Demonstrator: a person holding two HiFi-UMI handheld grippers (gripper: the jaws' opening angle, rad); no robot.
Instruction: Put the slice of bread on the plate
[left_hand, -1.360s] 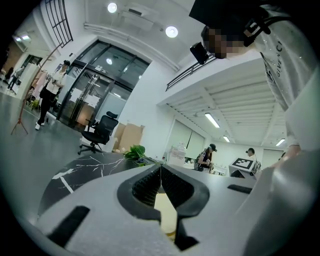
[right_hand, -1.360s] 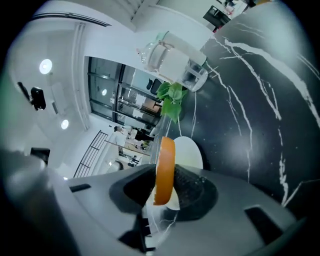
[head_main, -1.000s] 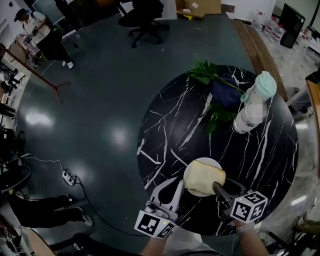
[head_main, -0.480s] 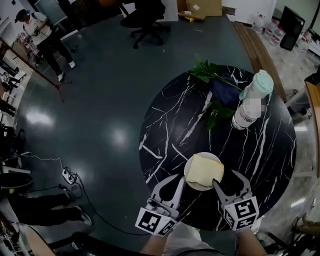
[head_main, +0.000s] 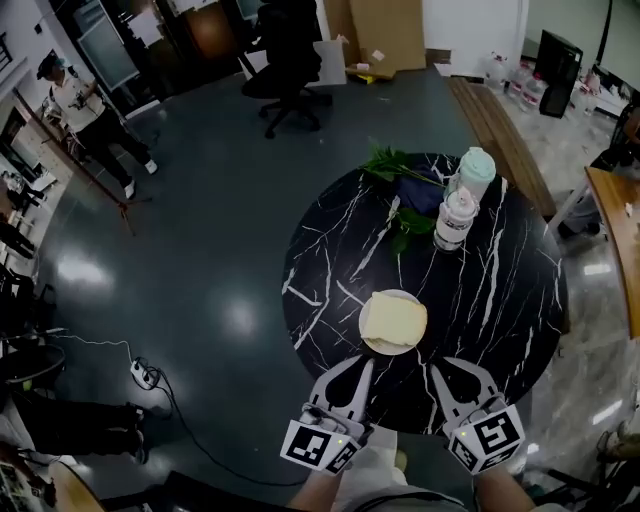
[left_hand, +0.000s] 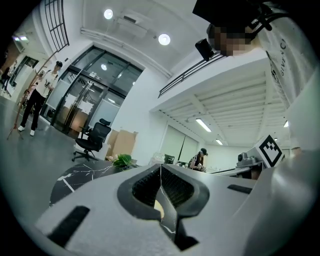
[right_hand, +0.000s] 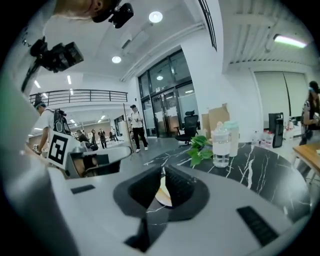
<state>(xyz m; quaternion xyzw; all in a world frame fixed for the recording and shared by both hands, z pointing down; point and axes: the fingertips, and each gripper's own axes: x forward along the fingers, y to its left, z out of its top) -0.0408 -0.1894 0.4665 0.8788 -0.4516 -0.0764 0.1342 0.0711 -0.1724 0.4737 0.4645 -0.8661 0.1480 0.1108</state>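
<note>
Lower centre, left gripper (head_main: 364, 364) and right gripper (head_main: 438, 370) point toward the bread (head_main: 393, 319) on its plate (head_main: 388, 350); left jaws together, right closing, both empty.

Round black marbled bench (head_main: 480, 300): one.

On the bench:
- one plate (head_main: 392, 351)
- one slice of bread (head_main: 394, 319)
- two drink containers: a clear bottle (head_main: 453, 220) and a pale green tumbler (head_main: 476, 168)
- one leafy sprig (head_main: 392, 165)
- one dark blue object (head_main: 425, 190), kind unclear

Grippers: two.
- left gripper (head_main: 367, 363), jaws together
- right gripper (head_main: 437, 368), jaws closing with nothing between them

Marker cubes: two, as left marker cube (head_main: 320, 445) and right marker cube (head_main: 487, 437).

On the floor: one office chair (head_main: 285, 45) and one power strip (head_main: 143, 373).

People: one standing person (head_main: 85, 110) in the head view; several more in the right gripper view, too small to count.
</note>
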